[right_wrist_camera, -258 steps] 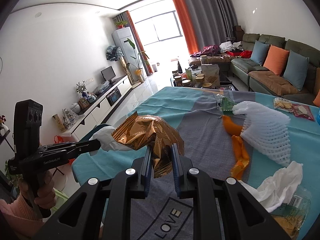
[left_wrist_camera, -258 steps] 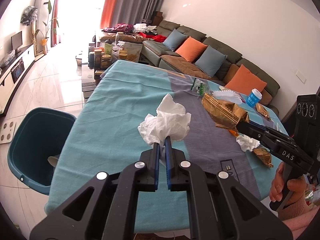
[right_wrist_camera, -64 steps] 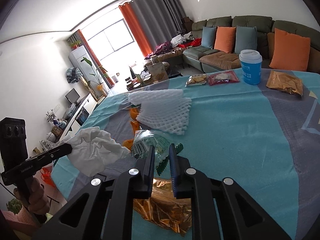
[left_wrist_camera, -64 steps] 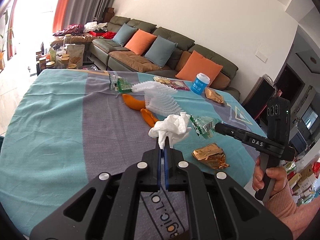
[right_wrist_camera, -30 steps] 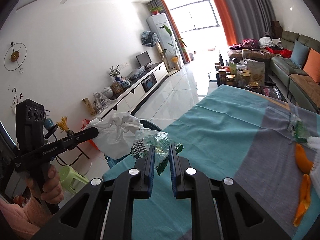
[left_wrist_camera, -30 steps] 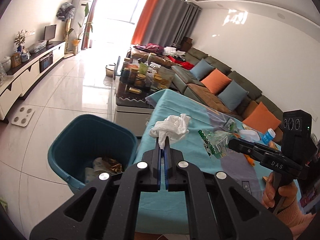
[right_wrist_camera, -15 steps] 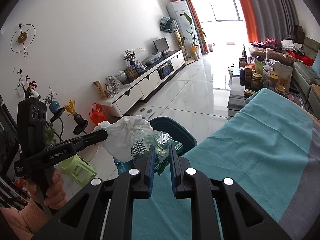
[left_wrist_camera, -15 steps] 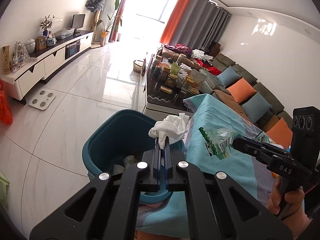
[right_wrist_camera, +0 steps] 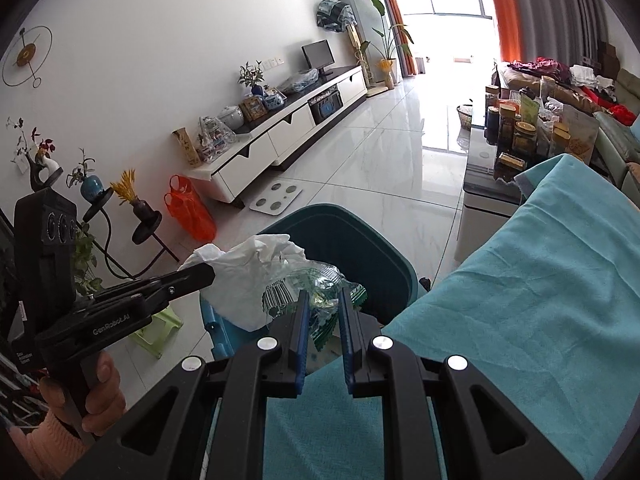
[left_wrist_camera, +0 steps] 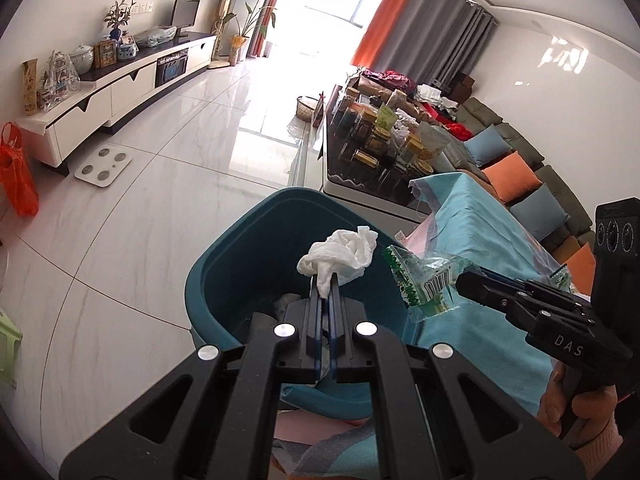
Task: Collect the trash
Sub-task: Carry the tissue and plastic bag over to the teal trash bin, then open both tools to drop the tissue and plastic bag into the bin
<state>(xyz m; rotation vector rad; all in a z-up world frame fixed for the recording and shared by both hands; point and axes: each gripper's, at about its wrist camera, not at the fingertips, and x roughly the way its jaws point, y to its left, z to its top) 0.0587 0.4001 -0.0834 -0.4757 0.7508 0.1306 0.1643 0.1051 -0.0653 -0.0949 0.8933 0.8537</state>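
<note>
Lighting: strong daylight from the window [left_wrist_camera: 340, 4] behind the orange and grey curtains [left_wrist_camera: 420, 32]; window area overexposed. Glare: a white reflection runs down the glossy tiled floor [left_wrist_camera: 256, 120]. Shadows: soft. Focus: sharp throughout, no motion blur. Distortion: heavy fisheye curvature; walls and floor bow, black vignette at corners in both views.

Two claws [left_wrist_camera: 326, 280] [right_wrist_camera: 323, 300], one tissue [left_wrist_camera: 340, 256], one wrapper [left_wrist_camera: 424, 280], one bin [left_wrist_camera: 248, 264], one scale [left_wrist_camera: 103, 162].
</note>
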